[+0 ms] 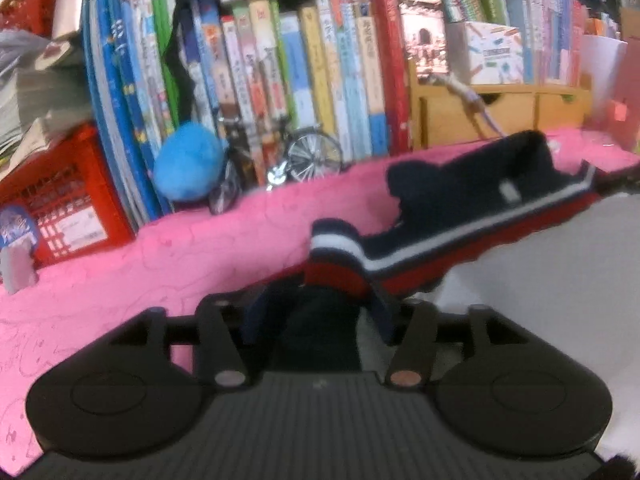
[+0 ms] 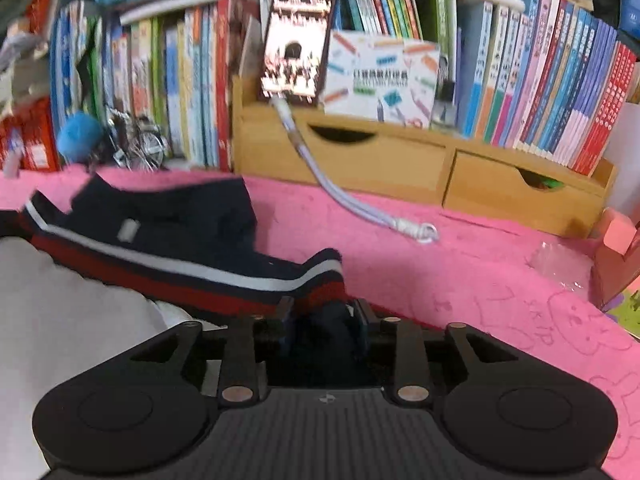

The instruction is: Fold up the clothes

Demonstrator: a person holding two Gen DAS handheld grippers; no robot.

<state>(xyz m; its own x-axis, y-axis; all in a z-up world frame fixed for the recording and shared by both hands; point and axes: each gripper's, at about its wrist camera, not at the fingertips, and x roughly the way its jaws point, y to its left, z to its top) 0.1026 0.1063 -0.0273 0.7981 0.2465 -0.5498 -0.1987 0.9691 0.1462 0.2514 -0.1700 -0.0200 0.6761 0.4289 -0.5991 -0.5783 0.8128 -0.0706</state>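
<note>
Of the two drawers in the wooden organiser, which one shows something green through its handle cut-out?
The right-hand drawer: green shows inside its curved cut-out. The left drawer's cut-out shows only dark, with the phone's cable hanging across its left end.

Low wrist views (bookshelf (image 1: 280, 80) shared)

Behind your pink worktop cover (image 2: 460, 280) stand rows of books (image 1: 320, 72), a red crate (image 1: 68, 204), a blue plush ball (image 1: 188, 164) beside a small model bicycle (image 1: 308, 156), and a phone (image 2: 298, 40) propped on wooden drawers (image 2: 420, 160).
</note>
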